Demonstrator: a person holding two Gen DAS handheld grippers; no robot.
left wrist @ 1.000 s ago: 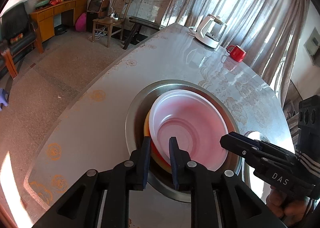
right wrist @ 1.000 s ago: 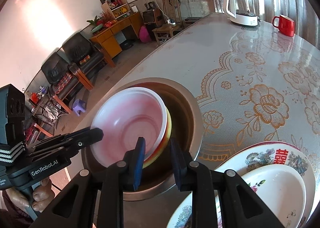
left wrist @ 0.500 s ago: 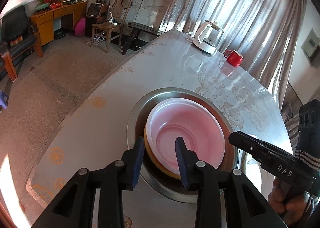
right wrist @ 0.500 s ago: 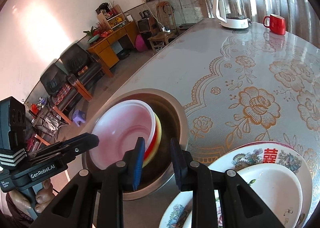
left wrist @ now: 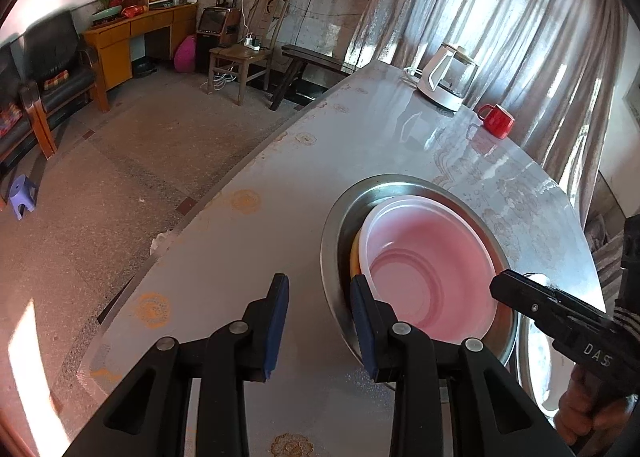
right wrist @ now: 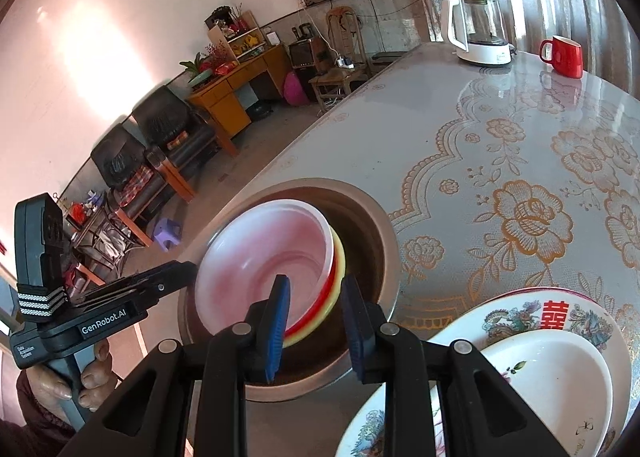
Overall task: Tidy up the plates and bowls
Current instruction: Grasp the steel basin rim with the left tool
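The bowls (left wrist: 428, 277) sit nested inside a metal basin (left wrist: 340, 225) on the table (left wrist: 248, 257); the top one is pale pink, and under it a red rim and a yellow rim show in the right wrist view; the stack leans a little to one side of the basin. The left gripper (left wrist: 318, 321) hangs above the near edge of the basin; its fingers are spread apart and hold nothing; one blue pad is over the bare table, the other is over the basin rim next to the pink bowl. The right gripper (right wrist: 312, 321) is also open and empty; in its own view the gap between its fingers frames the near rim of the bowl stack, but I cannot tell if a pad touches it.

To the near right of the basin lie the plates (right wrist: 552, 373): a white plate resting on a larger flowered plate with a red character. Far on the table stand a kettle (right wrist: 476, 29) and a red mug (right wrist: 562, 55), well apart from the work.

In my judgement the bowls are now placed, and the step in hand is the release; the plates are not yet sorted. The next move probably calls for the right gripper to turn toward the plates, take one by its thin rim, and keep it level, because a shallow rim can slip from the pads.
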